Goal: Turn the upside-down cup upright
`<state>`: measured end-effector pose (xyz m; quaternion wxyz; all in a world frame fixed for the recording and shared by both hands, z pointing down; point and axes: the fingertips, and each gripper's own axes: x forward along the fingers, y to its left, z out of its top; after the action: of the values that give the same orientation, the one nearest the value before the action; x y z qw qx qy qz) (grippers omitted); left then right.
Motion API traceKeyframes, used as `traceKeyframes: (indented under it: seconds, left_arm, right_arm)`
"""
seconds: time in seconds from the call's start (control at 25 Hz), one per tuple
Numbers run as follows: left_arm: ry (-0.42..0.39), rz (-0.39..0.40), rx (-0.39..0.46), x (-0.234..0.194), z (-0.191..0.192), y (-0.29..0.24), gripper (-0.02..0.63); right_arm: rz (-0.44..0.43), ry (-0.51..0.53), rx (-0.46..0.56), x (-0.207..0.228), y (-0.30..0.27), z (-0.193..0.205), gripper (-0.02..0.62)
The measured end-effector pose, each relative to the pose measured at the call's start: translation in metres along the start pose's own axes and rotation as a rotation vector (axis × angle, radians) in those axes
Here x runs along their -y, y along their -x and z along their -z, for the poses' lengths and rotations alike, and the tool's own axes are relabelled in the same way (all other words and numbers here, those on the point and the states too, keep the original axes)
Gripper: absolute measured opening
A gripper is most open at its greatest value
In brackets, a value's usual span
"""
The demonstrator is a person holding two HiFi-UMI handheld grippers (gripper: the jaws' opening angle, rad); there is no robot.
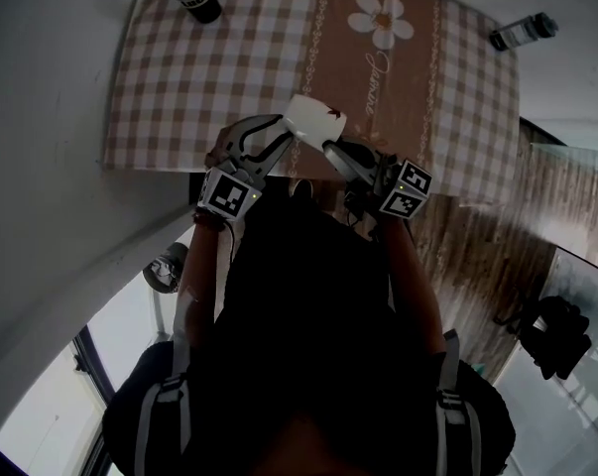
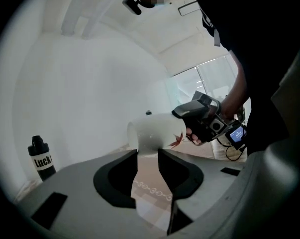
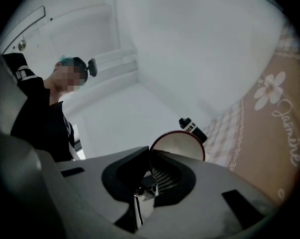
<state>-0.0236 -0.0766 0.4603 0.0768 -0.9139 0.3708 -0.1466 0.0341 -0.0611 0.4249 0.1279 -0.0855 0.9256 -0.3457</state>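
The cup [image 1: 313,119] hangs on its side over the table [image 1: 179,77], rim wall pinched in the near-closed right gripper [image 1: 330,147] — apparently to swing it upright — while the left gripper [image 1: 284,135] waits at its base, jaws apart, gripping nothing.

— What are we wearing?
— A black top [image 1: 308,305], with grey straps [image 1: 152,426] at lower left and lower right.
— And our tools?
— The left tool [image 1: 285,135] and right tool [image 1: 332,149] have pale grey shells and black pads [image 2: 115,180]. Each carries a cube [image 1: 227,194] of black-and-white square markers.
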Motion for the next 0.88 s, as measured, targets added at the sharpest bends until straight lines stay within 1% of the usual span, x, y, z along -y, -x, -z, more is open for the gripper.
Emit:
traceKeyframes:
  seconds: [0.16,0.24,0.44,0.6,0.72,0.88]
  left_arm:
    - [0.028,-0.028,0.018,-0.002,0.011,-0.007,0.127]
    - [0.038,-0.028,0.018,-0.001,0.016,-0.010,0.126]
    - [0.039,-0.003,-0.010,0.007,0.023,-0.018,0.124]
    - [0.020,0.013,-0.032,0.013,0.035,-0.026,0.129]
    - [0.041,0.011,-0.046,0.013,0.043,-0.032,0.130]
    - [0.063,0.015,-0.078,0.014,0.056,-0.035,0.129]
  right_arm:
    - [0.039,0.044,-0.067,0.006,-0.007,0.001,0.026]
    - [0.056,0.051,-0.094,0.009,-0.007,0.002,0.026]
    - [0.085,0.029,-0.139,0.016,0.000,0.006,0.026]
    - [0.114,0.062,-0.180,0.019,0.004,0.006,0.028]
    - [0.155,0.072,-0.194,0.025,0.002,0.007,0.028]
    - [0.203,0.083,-0.252,0.033,-0.001,0.016,0.028]
